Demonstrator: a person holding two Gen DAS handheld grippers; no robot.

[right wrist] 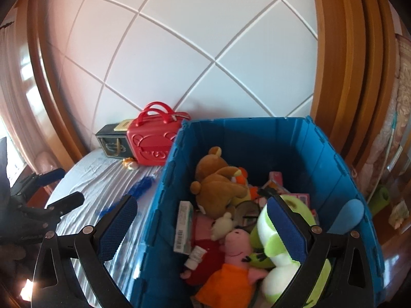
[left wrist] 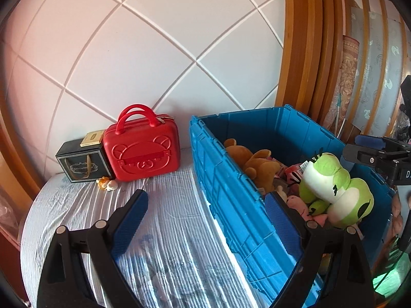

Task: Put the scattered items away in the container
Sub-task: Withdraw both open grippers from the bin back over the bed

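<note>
Left wrist view: my left hand-held gripper (left wrist: 206, 224) spread wide, empty, straddling the blue crate's (left wrist: 231, 200) near wall on the bed (left wrist: 164, 218). Right wrist view: my right hand-held gripper (right wrist: 203, 225) likewise wide and empty above the crate, which holds a frog plush (right wrist: 282, 256), brown bear (right wrist: 218, 182) and pig doll (right wrist: 236, 246).
</note>
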